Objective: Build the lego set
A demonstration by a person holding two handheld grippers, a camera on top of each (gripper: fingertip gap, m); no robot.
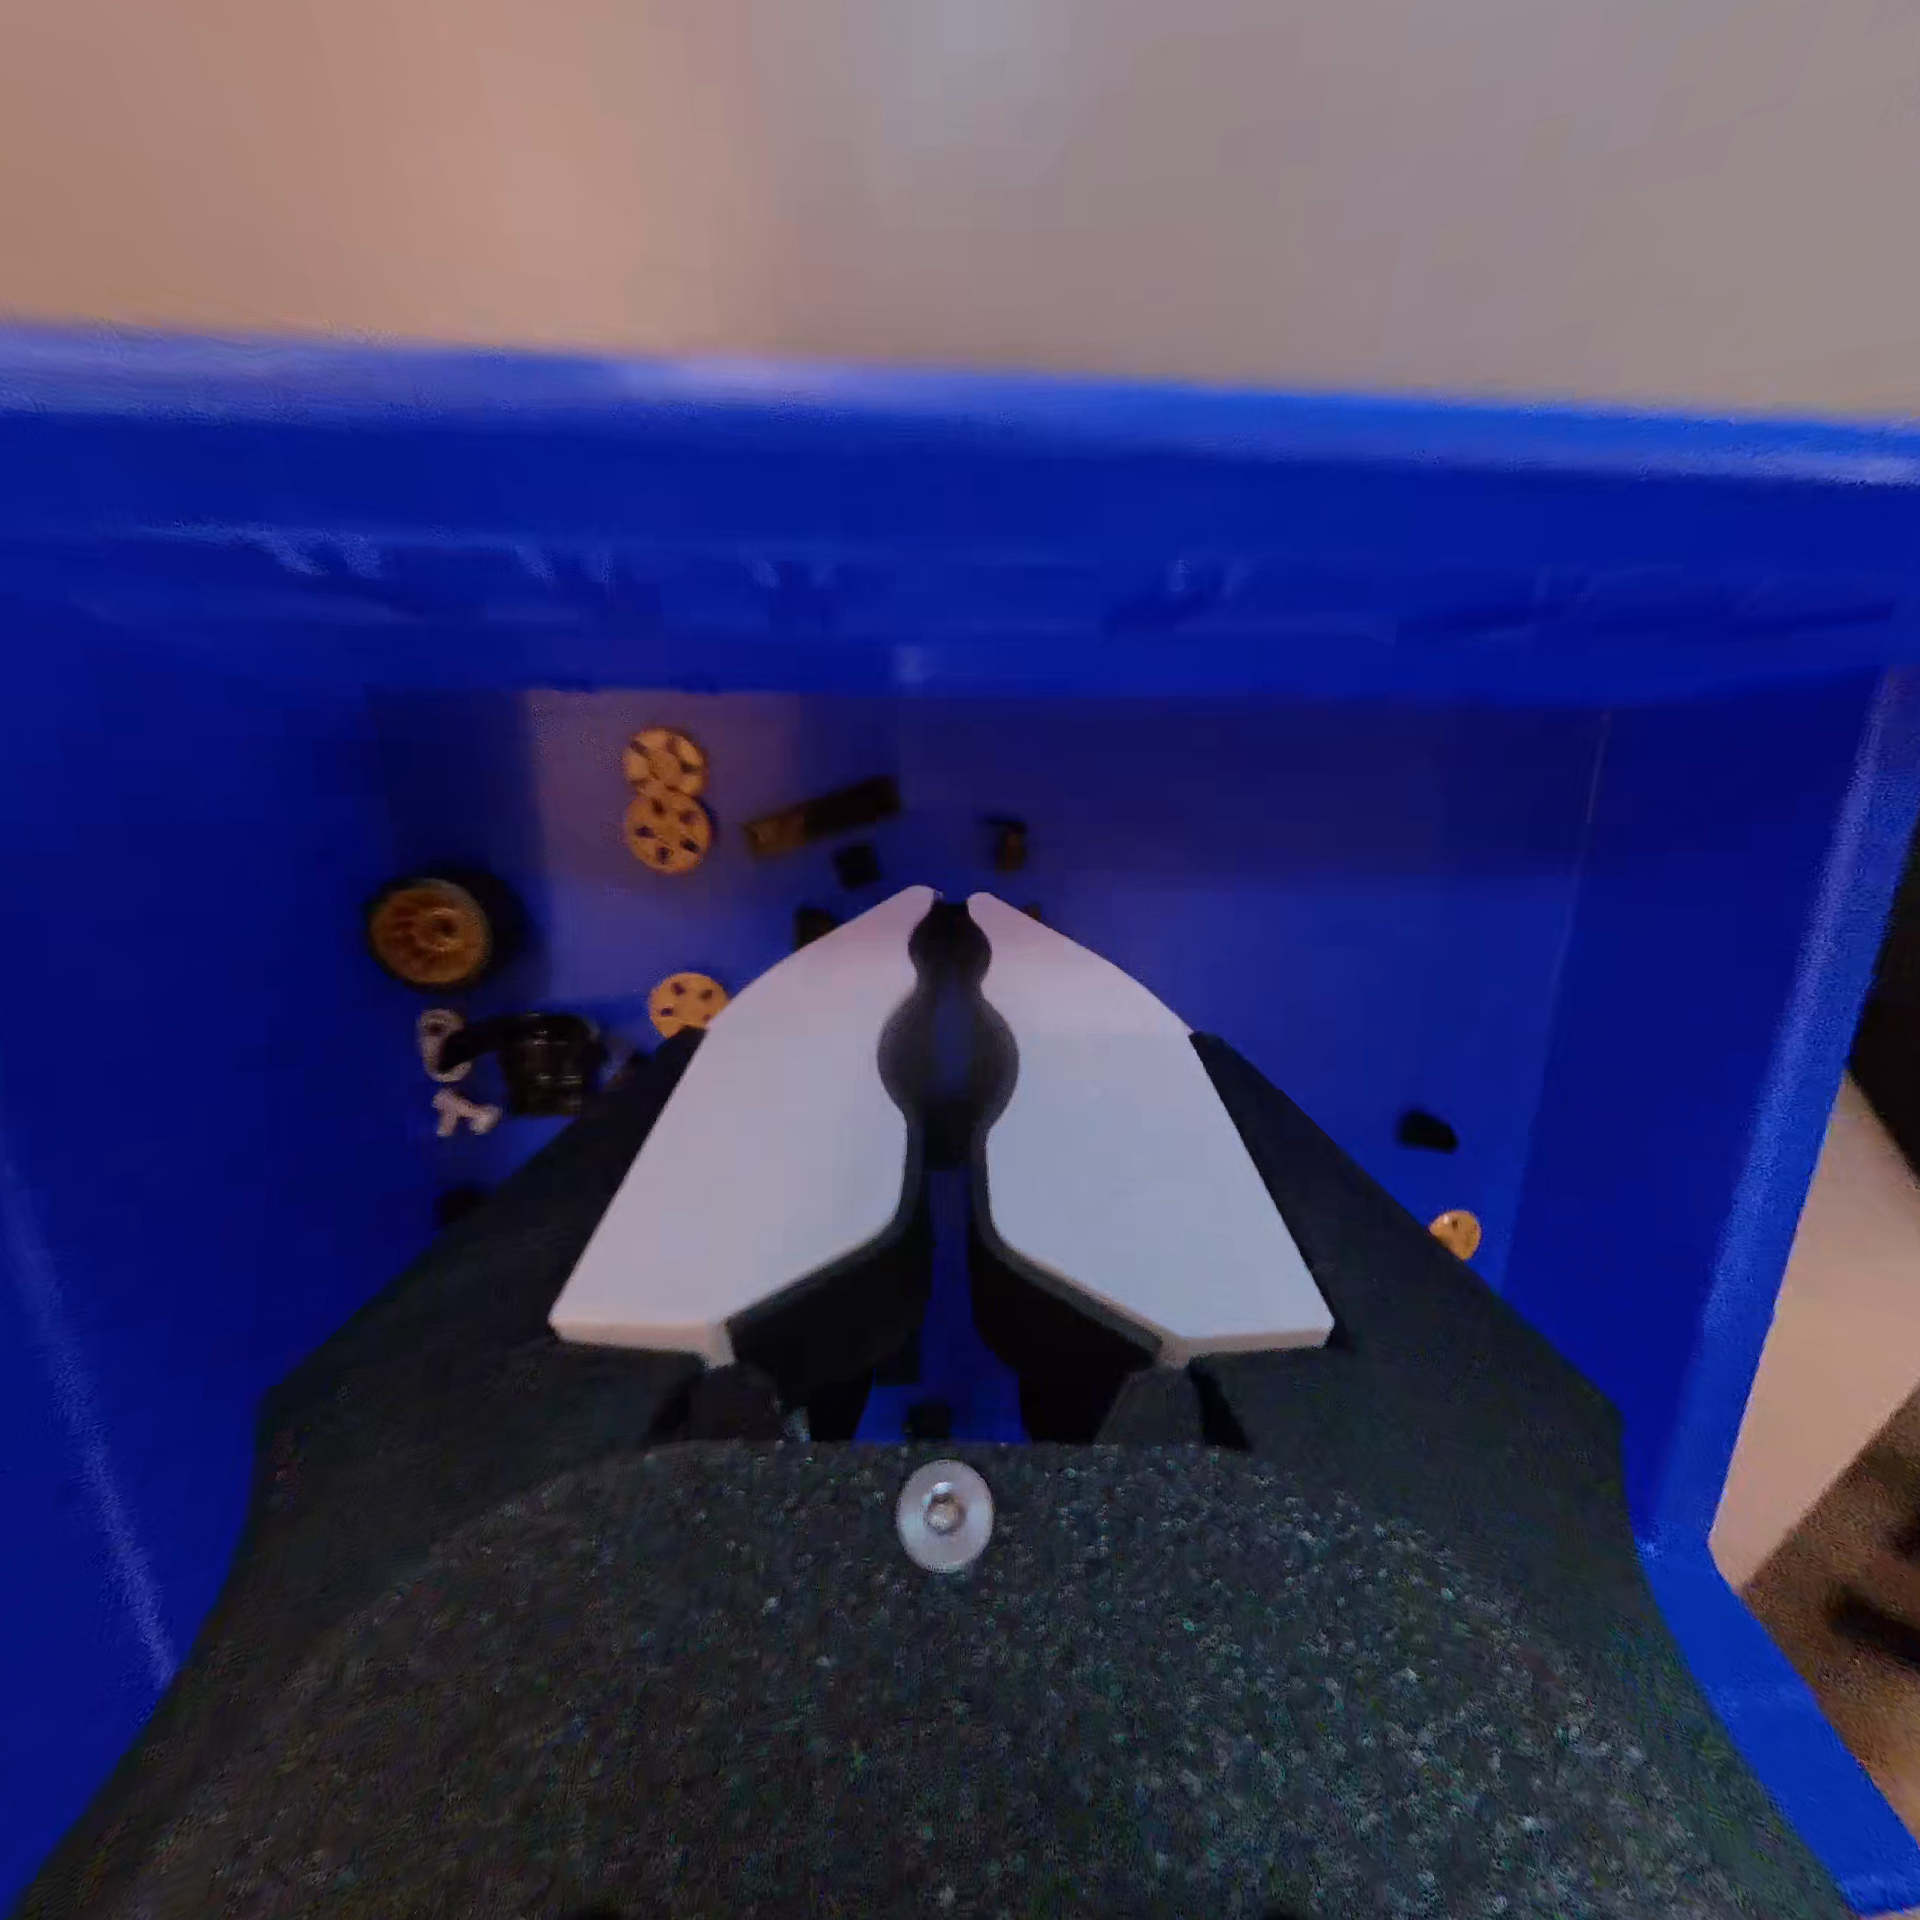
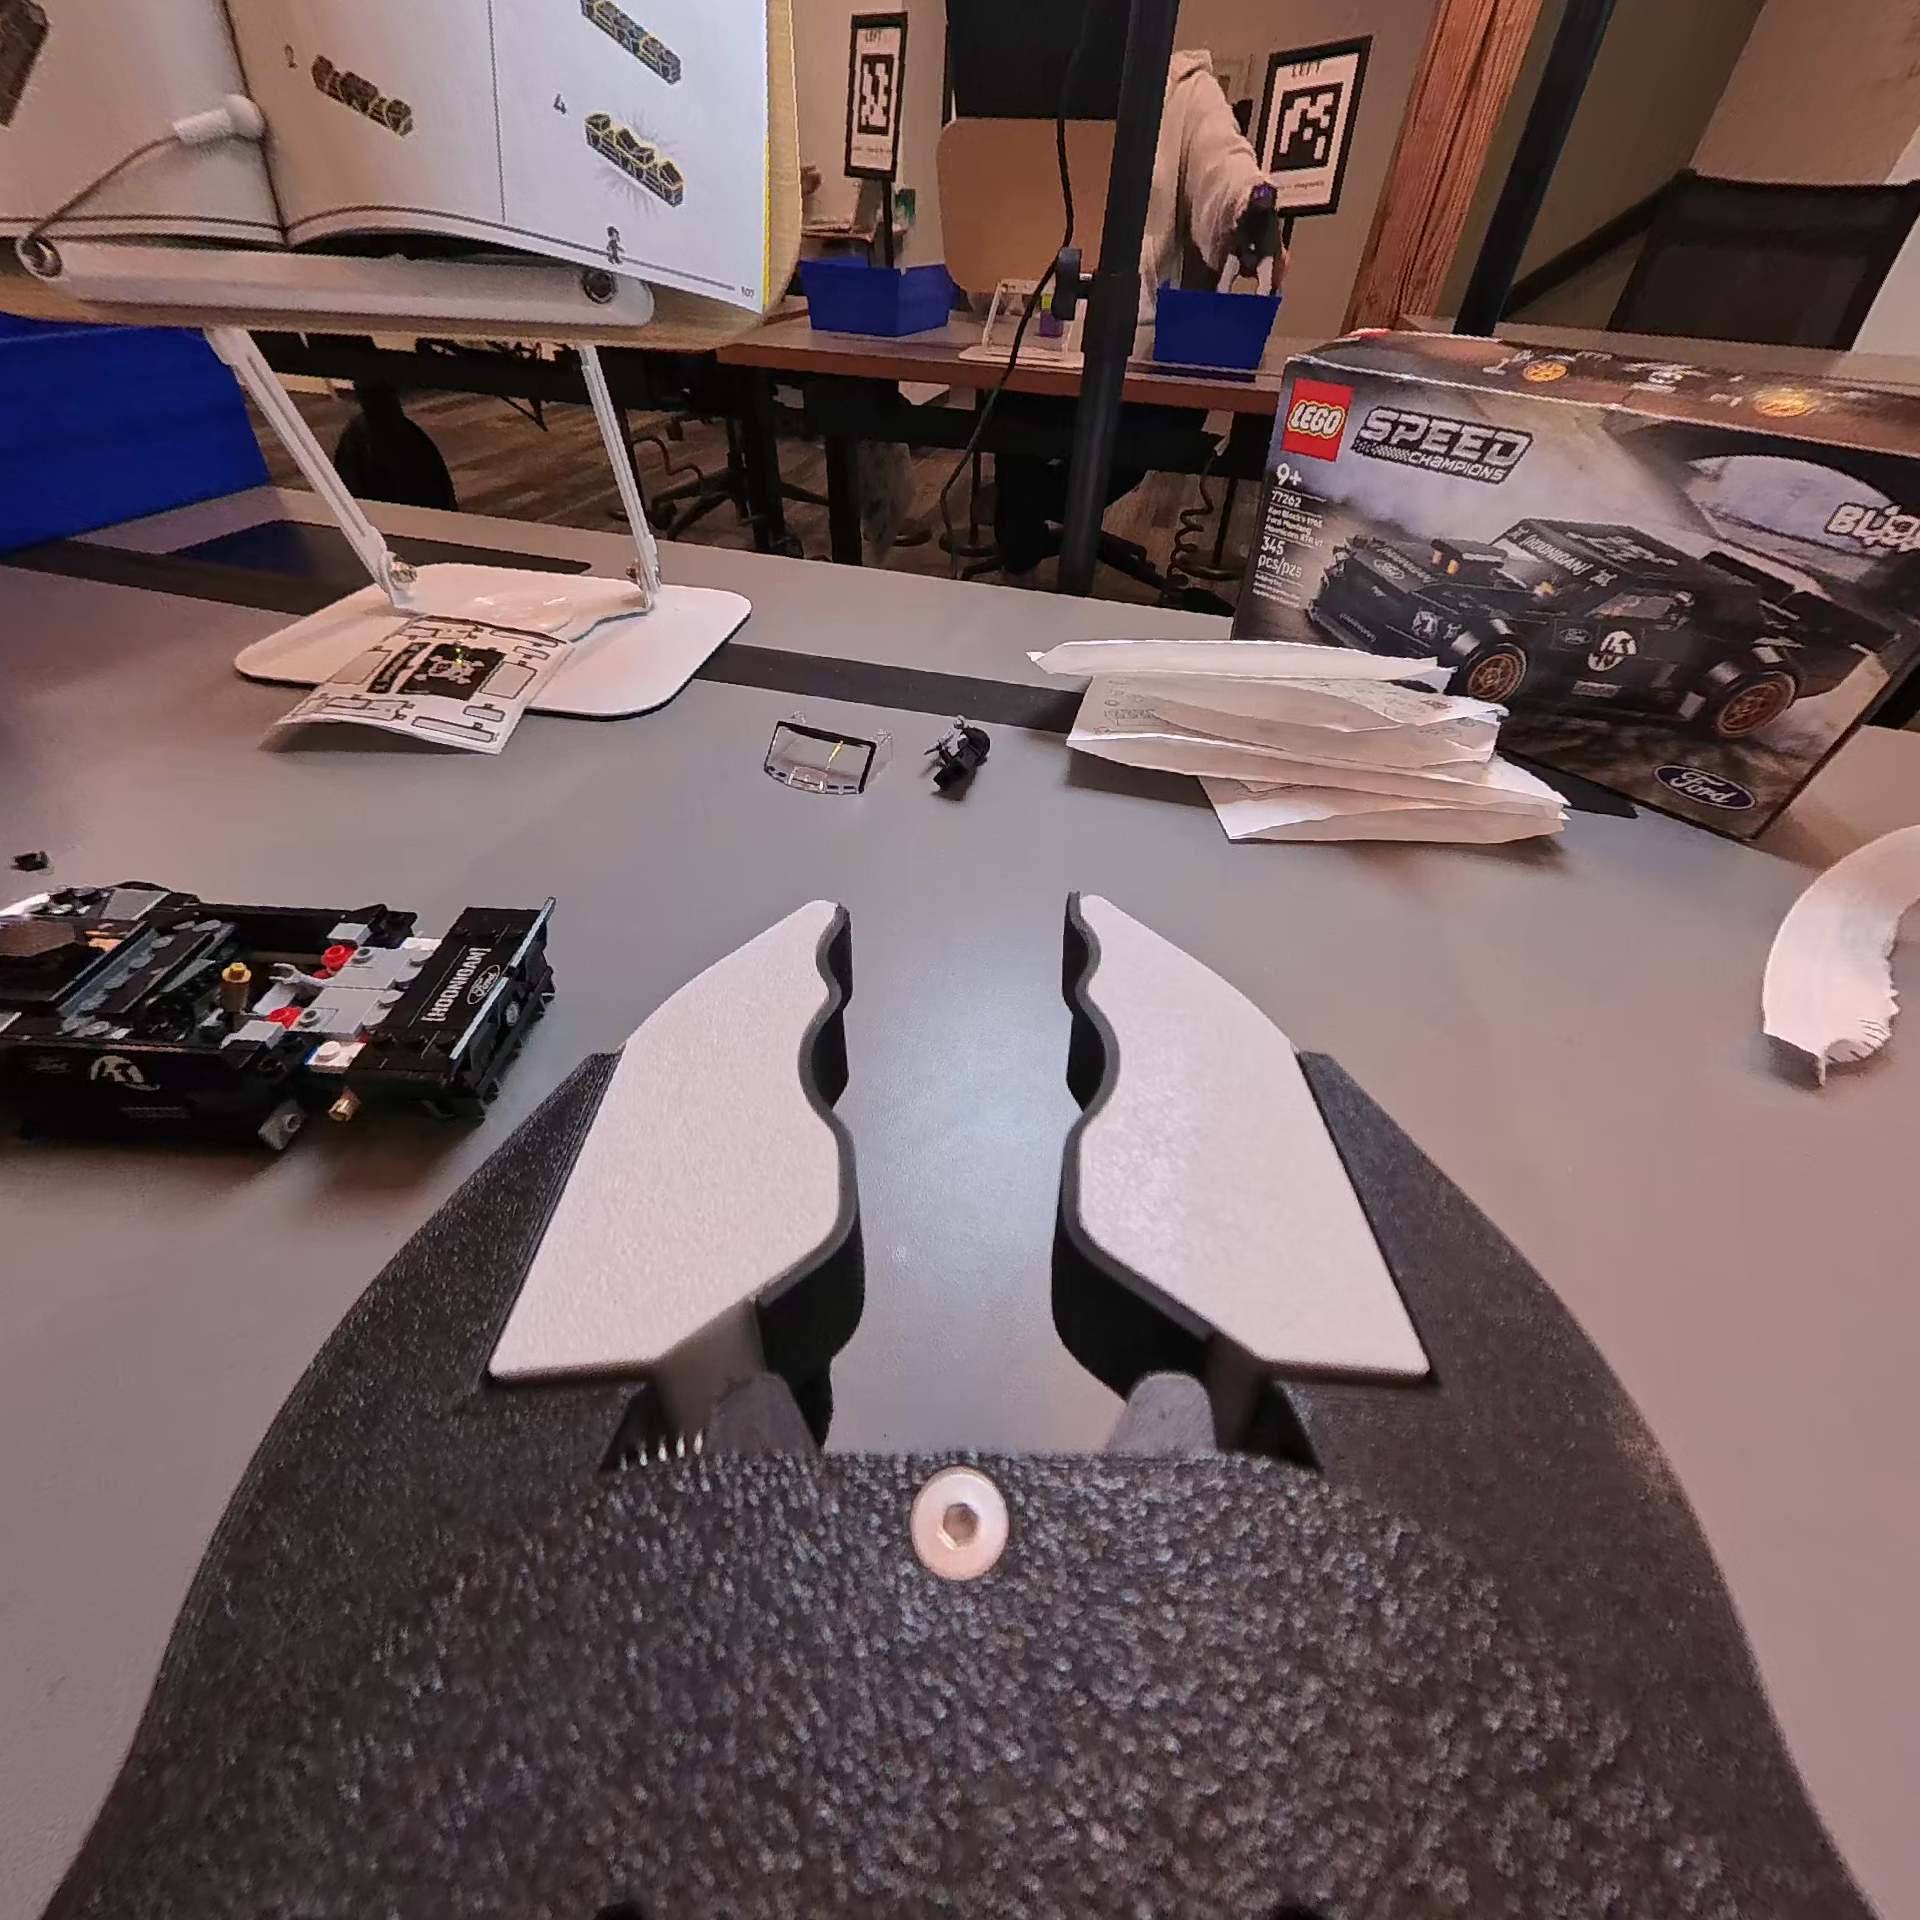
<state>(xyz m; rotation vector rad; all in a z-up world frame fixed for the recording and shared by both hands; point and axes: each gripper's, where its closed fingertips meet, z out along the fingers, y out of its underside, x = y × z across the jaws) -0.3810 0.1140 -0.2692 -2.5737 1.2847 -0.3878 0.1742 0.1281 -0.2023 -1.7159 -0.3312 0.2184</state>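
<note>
Here the small black Lego piece (image 1: 943,920) sits pinched at the tips of the left gripper (image 1: 948,900), jaws nearly closed, inside the blue plastic bin (image 1: 1039,540). Only the right wrist view shows the half-built black Lego car (image 2: 270,997), left of the wide-open, empty right gripper (image 2: 956,914).

Printed lettering on set box (image 2: 1579,582)

A white book stand (image 2: 582,665) stood on the grey table (image 2: 1351,1039). Beyond it, a person in a pale hoodie (image 2: 1195,177) bent over a blue bin (image 2: 1214,327) on another table, near two framed black-and-white marker signs (image 2: 1311,123).
</note>
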